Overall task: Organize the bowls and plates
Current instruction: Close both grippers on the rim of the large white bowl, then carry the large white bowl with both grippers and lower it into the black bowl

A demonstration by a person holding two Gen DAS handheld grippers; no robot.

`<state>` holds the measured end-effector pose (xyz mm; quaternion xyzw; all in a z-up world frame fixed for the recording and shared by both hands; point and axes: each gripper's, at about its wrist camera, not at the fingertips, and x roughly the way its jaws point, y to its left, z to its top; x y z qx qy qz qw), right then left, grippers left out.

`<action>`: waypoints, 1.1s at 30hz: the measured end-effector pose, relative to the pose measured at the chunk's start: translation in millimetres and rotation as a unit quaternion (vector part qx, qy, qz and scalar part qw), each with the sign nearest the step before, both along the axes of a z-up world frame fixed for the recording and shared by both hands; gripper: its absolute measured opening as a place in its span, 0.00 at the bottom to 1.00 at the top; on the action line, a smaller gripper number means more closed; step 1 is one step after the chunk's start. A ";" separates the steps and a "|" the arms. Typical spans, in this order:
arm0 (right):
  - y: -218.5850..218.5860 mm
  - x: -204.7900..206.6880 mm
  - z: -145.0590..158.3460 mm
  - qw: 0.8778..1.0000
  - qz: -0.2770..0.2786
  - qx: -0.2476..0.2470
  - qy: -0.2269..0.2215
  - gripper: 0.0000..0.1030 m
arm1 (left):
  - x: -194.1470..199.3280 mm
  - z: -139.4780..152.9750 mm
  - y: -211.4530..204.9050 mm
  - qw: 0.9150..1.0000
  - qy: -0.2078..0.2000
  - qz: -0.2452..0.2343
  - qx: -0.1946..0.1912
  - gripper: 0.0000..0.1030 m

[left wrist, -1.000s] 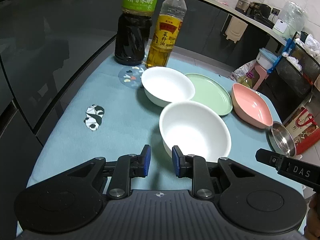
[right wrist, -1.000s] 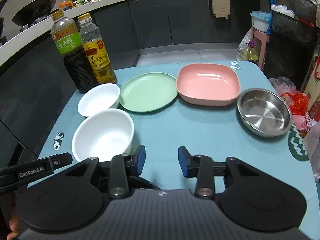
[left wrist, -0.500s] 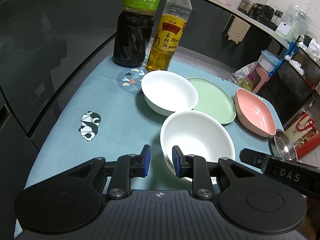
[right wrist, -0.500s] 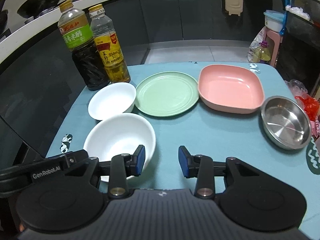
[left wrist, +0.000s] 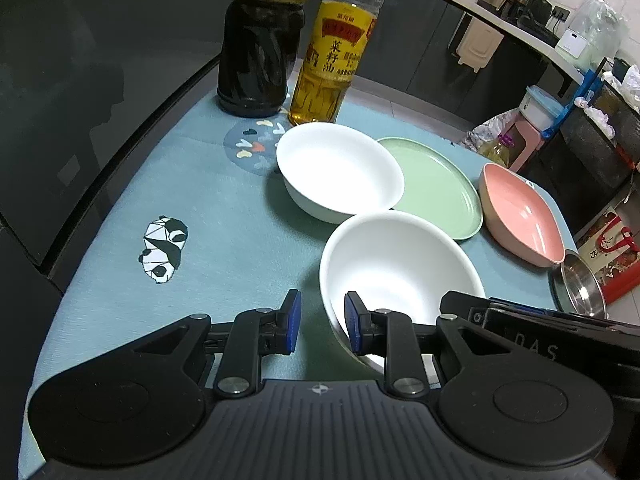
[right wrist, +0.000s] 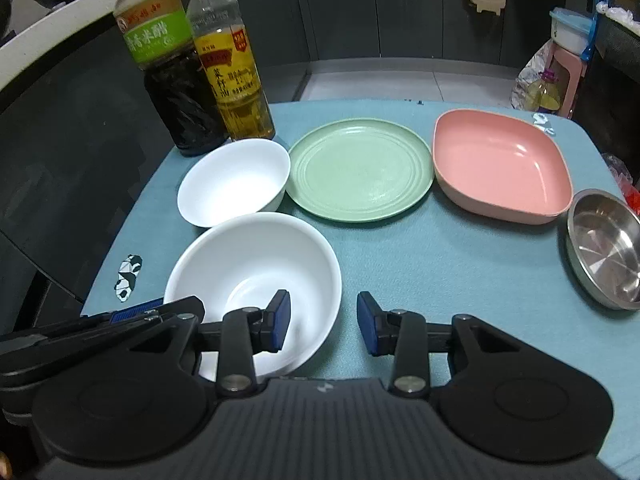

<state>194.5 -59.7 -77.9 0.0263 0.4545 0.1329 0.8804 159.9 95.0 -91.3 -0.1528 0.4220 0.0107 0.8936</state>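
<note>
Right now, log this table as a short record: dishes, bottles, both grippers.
surface: teal cloth
dishes: large white bowl nearest; small white bowl behind it; green plate; pink dish; steel dish at right edge
stacking: none, each dish sits alone
bottles: dark vinegar bottle and yellow oil bottle, upright behind the small bowl
left gripper: open, holds nothing, straddling the large bowl's near rim
right gripper: open, holds nothing, straddling the same bowl's rim
</note>
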 end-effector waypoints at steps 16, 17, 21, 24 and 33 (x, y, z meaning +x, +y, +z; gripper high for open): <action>11.0 12.7 -18.1 1.000 0.015 -0.008 0.017 0.25 | 9.5 -10.1 -0.7 1.000 0.005 -0.011 -0.001 0.20; 11.5 12.8 -18.8 1.000 0.018 -0.006 0.016 0.21 | 9.0 -10.0 -1.4 1.000 0.003 -0.014 -0.001 0.20; 12.1 10.2 -15.9 1.000 0.022 -0.008 0.002 0.14 | 3.1 -4.6 -7.1 0.999 -0.018 -0.026 0.014 0.16; 11.8 6.2 -11.4 1.000 0.023 -0.006 -0.008 0.14 | -0.5 1.1 -9.9 0.999 -0.027 -0.025 0.023 0.16; 7.9 -8.6 2.9 0.999 0.019 -0.001 -0.034 0.14 | -11.8 13.6 -14.5 0.998 -0.043 -0.026 0.026 0.16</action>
